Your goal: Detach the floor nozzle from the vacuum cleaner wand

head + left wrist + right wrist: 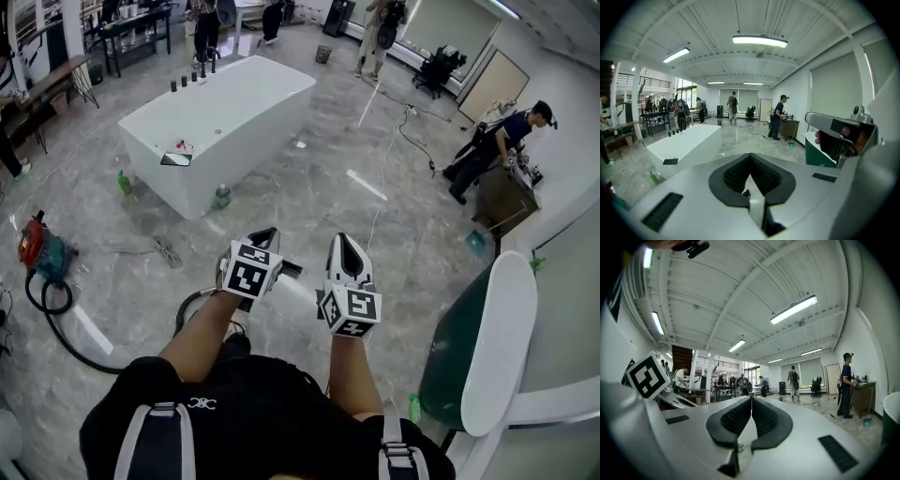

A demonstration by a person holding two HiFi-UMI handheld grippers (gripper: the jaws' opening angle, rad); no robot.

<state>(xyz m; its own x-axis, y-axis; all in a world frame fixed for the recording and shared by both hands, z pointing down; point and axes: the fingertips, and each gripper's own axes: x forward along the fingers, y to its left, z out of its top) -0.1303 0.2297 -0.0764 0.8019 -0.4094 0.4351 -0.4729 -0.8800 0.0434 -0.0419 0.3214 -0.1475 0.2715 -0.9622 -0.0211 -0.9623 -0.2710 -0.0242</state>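
In the head view both grippers are held side by side in front of the person, above the floor. My left gripper is shut with nothing between its pads. My right gripper is also shut and empty, its pads pressed together. A red and teal vacuum canister stands on the floor at the left. Its black hose curls across the floor towards the left arm. A short pale tube shows below and between the grippers; I cannot tell whether it is the wand. No floor nozzle is in sight.
A long white block table with small dark items stands ahead. Two green bottles sit at its foot. A green and white curved piece of furniture is close on the right. People stand by desks at the back.
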